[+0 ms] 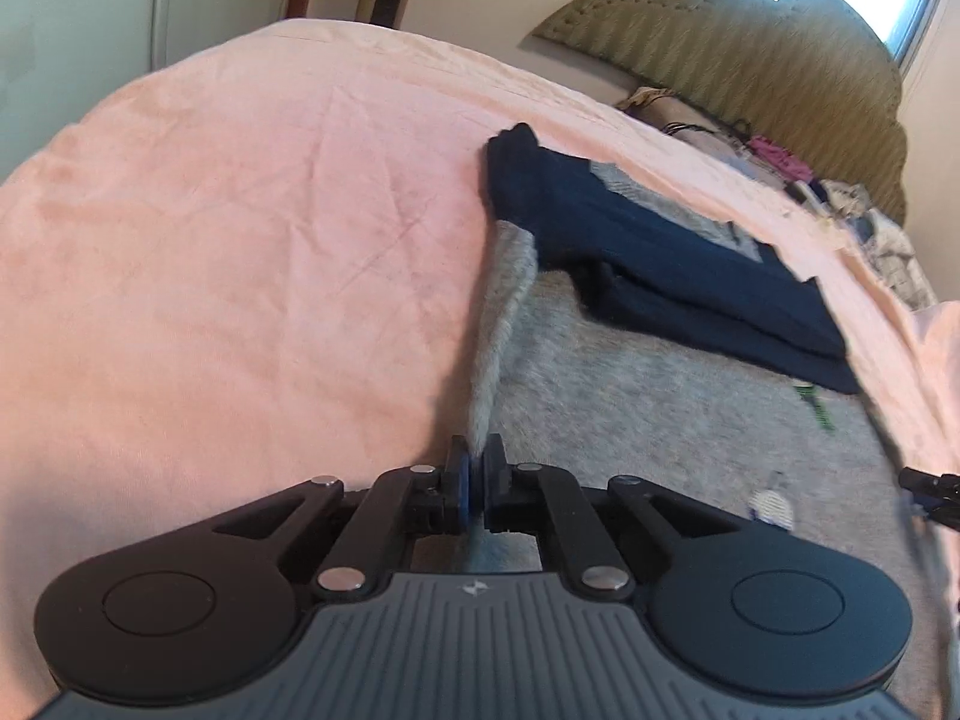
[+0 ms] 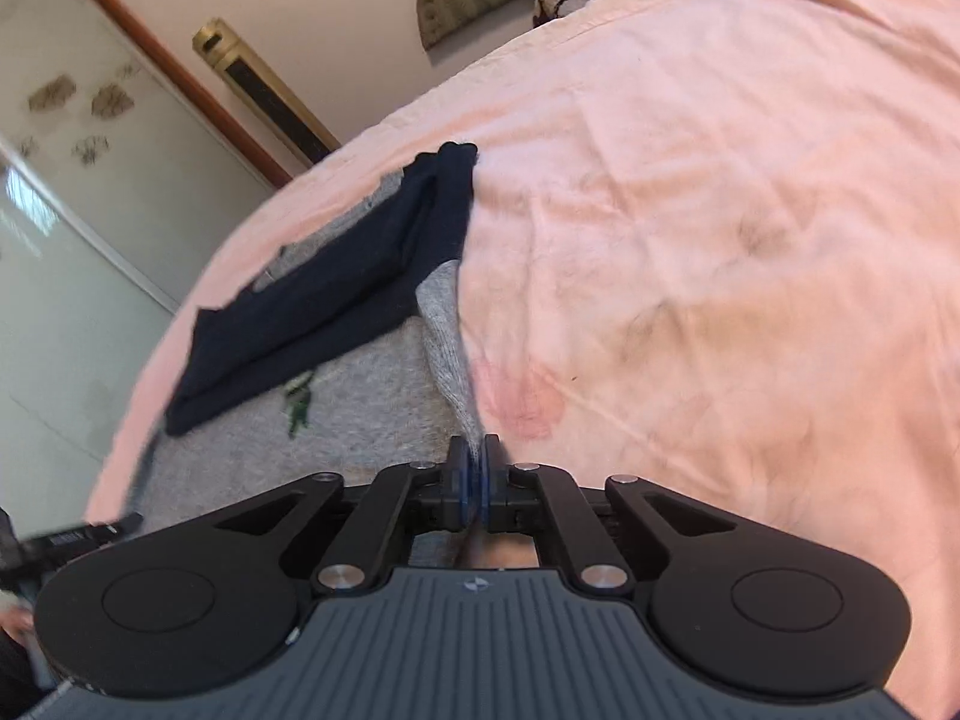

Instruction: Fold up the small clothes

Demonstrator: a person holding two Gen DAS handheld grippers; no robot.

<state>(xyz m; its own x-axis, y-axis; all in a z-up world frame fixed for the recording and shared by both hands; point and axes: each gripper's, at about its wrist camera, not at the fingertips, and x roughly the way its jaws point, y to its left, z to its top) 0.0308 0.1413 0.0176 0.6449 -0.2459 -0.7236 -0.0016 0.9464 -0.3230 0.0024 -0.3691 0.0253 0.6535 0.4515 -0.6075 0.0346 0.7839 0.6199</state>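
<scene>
A small grey shirt (image 1: 648,396) with navy sleeves (image 1: 672,246) lies on a pink bedspread (image 1: 240,228); the sleeves are folded in across its upper part. My left gripper (image 1: 478,462) is shut on the shirt's left bottom edge, lifted into a ridge. In the right wrist view my right gripper (image 2: 474,462) is shut on the shirt's (image 2: 360,396) right bottom edge, also raised. The navy sleeves (image 2: 336,288) lie beyond it. A small green print (image 2: 297,408) shows on the grey front.
A padded olive headboard (image 1: 750,42) stands at the bed's far end, with a pile of mixed clothes (image 1: 780,162) below it. Sliding wardrobe doors (image 2: 72,210) stand beside the bed. The other gripper shows at the right edge (image 1: 930,489).
</scene>
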